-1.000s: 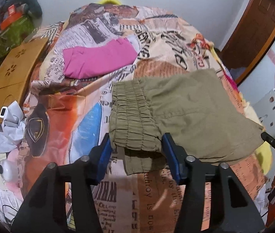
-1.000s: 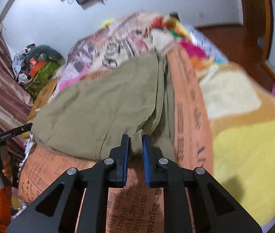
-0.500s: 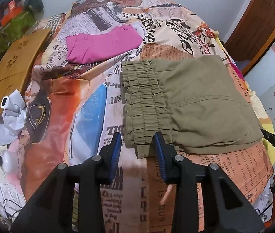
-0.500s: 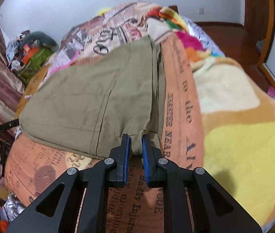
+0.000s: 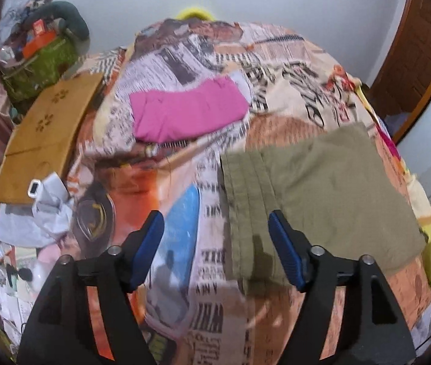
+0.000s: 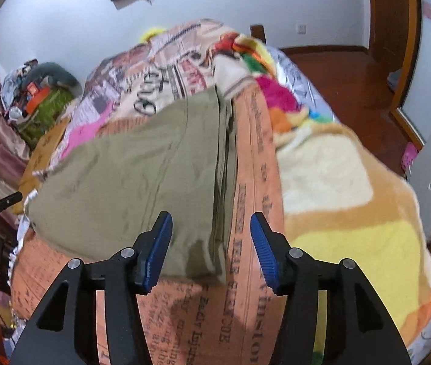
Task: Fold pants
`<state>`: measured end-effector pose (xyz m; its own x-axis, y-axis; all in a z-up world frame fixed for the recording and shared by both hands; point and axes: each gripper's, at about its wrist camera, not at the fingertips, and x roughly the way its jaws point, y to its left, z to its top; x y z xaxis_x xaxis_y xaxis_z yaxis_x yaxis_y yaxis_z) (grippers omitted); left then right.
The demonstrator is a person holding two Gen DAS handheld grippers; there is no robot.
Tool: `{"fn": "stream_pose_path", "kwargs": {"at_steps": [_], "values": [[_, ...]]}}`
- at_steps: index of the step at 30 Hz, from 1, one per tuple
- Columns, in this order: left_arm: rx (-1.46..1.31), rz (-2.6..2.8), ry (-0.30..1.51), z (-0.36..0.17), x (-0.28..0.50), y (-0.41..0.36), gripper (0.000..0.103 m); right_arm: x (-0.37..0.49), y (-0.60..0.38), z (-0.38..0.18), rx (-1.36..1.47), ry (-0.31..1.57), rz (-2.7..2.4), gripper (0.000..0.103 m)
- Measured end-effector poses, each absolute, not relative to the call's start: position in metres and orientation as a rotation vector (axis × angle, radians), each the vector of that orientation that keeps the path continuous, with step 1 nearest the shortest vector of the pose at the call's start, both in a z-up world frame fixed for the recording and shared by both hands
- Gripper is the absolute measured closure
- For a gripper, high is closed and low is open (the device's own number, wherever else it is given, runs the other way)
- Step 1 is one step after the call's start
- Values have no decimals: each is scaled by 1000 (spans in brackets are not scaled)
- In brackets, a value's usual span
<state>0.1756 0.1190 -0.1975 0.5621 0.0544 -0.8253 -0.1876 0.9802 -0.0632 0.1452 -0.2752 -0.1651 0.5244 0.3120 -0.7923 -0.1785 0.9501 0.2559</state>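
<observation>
A: Left gripper (image 5: 215, 243) was seen with jaws parting, nothing clasped; the waistband edge of the folded olive-green cotton pants (image 5: 322, 188) was noted below the gap, released.

B: Right gripper (image 6: 211, 240) was likewise recorded opening, blue pads clear of the pants (image 6: 130, 176), whose folded right edge lay beneath the gap.

A: The pants were found flat on the newspaper-print bedspread (image 5: 203, 313). A folded pink garment (image 5: 185, 112) was logged farther back, well apart.

B: An orange-and-yellow fleece blanket (image 6: 352, 213) was noted to the right, near the pants.
</observation>
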Motion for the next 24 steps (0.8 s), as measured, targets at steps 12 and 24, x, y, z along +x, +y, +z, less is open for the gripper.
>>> {"fn": "stream_pose_path", "kwargs": {"at_steps": [12, 24], "values": [[-133, 166, 923, -181, 234, 126, 12, 211, -271, -133, 157, 853, 319, 49], [-167, 155, 1059, -231, 293, 134, 12, 302, -246, -162, 68, 892, 381, 49]]}}
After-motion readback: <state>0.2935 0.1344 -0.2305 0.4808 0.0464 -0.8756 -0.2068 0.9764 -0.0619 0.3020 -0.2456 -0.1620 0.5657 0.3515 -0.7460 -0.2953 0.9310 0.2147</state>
